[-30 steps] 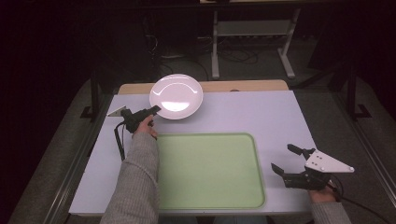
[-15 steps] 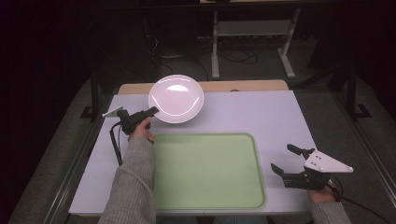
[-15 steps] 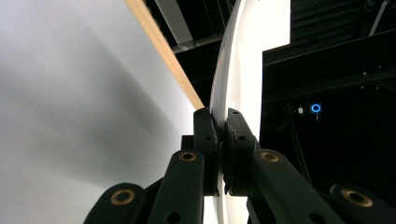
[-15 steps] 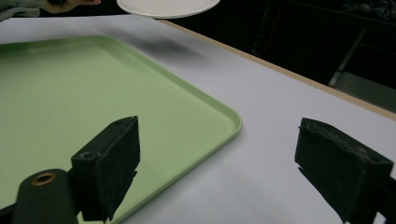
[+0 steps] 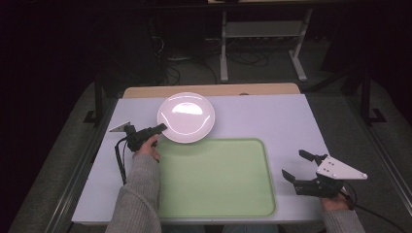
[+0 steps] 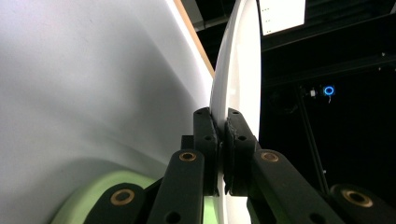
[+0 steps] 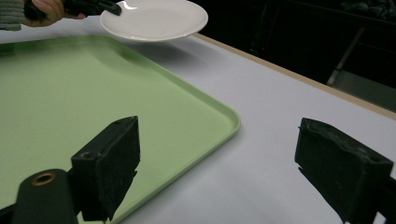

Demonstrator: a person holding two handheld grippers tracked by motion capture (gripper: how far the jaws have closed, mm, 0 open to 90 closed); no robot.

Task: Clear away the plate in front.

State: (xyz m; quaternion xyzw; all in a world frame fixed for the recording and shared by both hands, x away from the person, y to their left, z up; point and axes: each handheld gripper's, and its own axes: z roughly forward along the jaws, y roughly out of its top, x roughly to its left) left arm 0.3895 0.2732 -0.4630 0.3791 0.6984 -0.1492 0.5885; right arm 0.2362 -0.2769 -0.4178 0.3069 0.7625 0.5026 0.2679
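1. The left tool is clamped on the near rim of the white plate; in the left gripper view the two pads press together on the thin edge with no gap left.
2. From that tool the plate reaches out ahead, held off the table by its rim alone, as its shadow in the right gripper view shows. It hangs above the far edge of the green tray, which lies just below and to the tool's inner side.
3. The right tool is empty, its jaws wide apart. It hovers beside the tray's corner, with the plate well ahead of it across the tray.
4. Handling, as a judgement: the plate looks like glazed ceramic, so it should be stiff, smooth, fairly heavy for a rim pinch, and breakable. Held at one edge, its weight levers against the pads, and the glossy glaze could let it slip or tip.
5. The rim is the only part thin enough to grip. A deeper bite, with the pads well past the lip, would hold steadier, and a slow, level carry suits it.
6. Count: one plate, one tray, two tools, one table.
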